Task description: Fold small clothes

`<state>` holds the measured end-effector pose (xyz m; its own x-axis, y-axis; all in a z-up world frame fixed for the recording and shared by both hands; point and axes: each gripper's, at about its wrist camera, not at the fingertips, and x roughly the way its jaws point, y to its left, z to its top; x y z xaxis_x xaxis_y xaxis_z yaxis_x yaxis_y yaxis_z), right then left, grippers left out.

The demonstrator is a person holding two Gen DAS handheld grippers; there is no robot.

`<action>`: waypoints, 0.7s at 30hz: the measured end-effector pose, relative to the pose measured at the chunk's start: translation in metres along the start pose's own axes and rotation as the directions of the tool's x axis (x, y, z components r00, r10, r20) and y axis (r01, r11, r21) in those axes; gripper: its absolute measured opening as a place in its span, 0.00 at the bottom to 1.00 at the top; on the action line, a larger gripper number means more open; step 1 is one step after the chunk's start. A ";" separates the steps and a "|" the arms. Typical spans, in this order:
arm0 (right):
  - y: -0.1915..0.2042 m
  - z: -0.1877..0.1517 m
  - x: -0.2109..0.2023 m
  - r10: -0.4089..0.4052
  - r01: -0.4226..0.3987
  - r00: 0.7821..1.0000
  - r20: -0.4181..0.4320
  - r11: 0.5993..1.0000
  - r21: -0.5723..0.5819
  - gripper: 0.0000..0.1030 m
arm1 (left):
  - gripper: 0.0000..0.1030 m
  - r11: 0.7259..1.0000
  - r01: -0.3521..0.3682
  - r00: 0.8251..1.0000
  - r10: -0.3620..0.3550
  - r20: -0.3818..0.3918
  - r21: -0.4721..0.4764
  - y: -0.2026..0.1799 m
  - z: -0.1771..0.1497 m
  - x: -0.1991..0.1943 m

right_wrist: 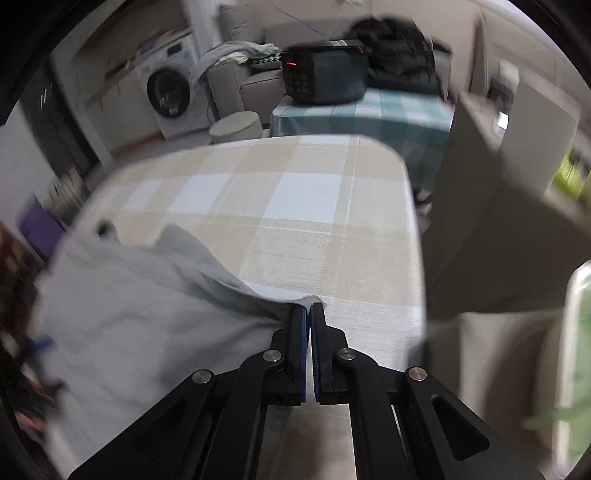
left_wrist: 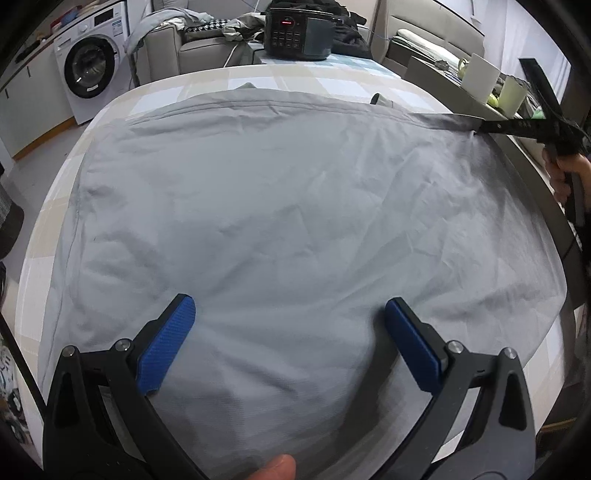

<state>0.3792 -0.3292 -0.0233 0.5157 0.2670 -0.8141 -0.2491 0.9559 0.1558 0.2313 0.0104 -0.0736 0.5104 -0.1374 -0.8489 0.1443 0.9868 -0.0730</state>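
My left gripper [left_wrist: 290, 321] is hanging wide open over the near part of the wrinkled light-grey cotton garment [left_wrist: 280, 206], holding nothing. The garment is lying spread across the bench in its beige-and-white checked cloth [right_wrist: 306, 206]. At its far right corner, my right gripper [right_wrist: 309, 310] is clamping fully shut on the garment's edge, pulling it taut. Beyond, a black cooker [left_wrist: 297, 33] is sitting.
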 end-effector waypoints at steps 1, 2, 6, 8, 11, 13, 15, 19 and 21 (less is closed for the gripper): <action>-0.010 0.002 0.003 0.034 -0.034 0.999 -0.008 0.997 0.069 0.03 | 0.99 1.000 0.000 1.000 0.000 0.001 0.008 -0.002 0.001 0.000; -0.020 0.004 0.007 0.047 -0.045 0.999 -0.011 0.988 0.148 0.03 | 0.99 1.000 0.000 1.000 0.000 0.002 0.014 -0.002 0.001 0.000; -0.025 0.008 0.015 0.054 -0.064 0.997 0.051 0.973 0.222 0.03 | 0.99 0.999 0.000 1.000 0.000 0.007 0.034 -0.002 -0.001 0.000; -0.024 0.011 0.023 0.041 -0.051 0.998 0.047 0.970 0.238 0.03 | 0.99 0.999 -0.003 1.000 0.003 0.004 0.044 -0.003 -0.001 0.000; -0.034 0.013 0.036 0.035 -0.028 0.999 -0.016 0.948 0.318 0.08 | 0.99 0.999 0.009 1.000 -0.009 0.002 0.046 -0.001 0.000 0.000; -0.028 0.013 0.033 -0.041 0.050 0.998 -0.040 0.963 0.266 0.20 | 0.99 0.999 0.016 1.000 -0.016 -0.001 0.033 0.004 -0.001 -0.003; -0.017 0.012 0.027 -0.109 0.118 0.992 -0.061 0.978 0.171 0.29 | 0.99 1.000 0.022 1.000 -0.022 -0.001 0.016 0.009 -0.002 -0.005; -0.012 0.005 0.019 -0.123 0.136 0.986 -0.109 0.984 0.118 0.32 | 0.99 1.000 0.009 1.000 -0.009 0.003 -0.027 0.022 -0.006 -0.013; -0.008 0.000 0.010 -0.108 0.121 0.989 -0.105 0.985 0.120 0.33 | 0.99 0.996 0.005 1.000 -0.004 0.012 -0.086 0.035 -0.009 -0.025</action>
<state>0.3863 -0.3340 -0.0323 0.4505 0.1475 -0.8805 -0.0844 0.9889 0.1224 0.2164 0.0486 -0.0598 0.5201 -0.1421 -0.8422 0.0737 0.9898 -0.1216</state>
